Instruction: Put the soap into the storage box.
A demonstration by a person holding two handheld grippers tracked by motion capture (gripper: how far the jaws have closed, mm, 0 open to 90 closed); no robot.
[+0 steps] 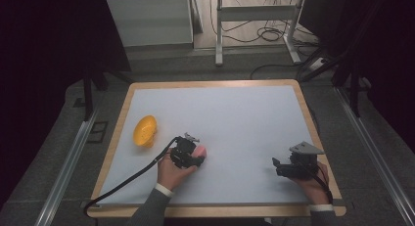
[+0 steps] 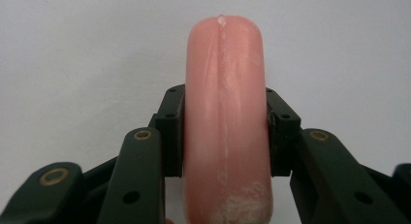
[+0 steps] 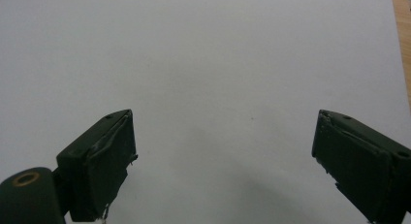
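My left tongs (image 2: 225, 132) are clamped across the sausage (image 2: 225, 117) at lower centre of the bench (image 1: 244, 118), its long axis running straight out between the jaws, bowl (image 1: 145, 131) lying upper-left of them; right tongs (image 3: 223, 161) gape empty, farther off.

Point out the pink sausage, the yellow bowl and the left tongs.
Pink smooth sausage (image 2: 225, 112), left gripper view, mid-length.
Yellow plastic bowl (image 1: 145, 131), high view, its inside.
Left tongs (image 1: 195, 157), high view, between the tips.
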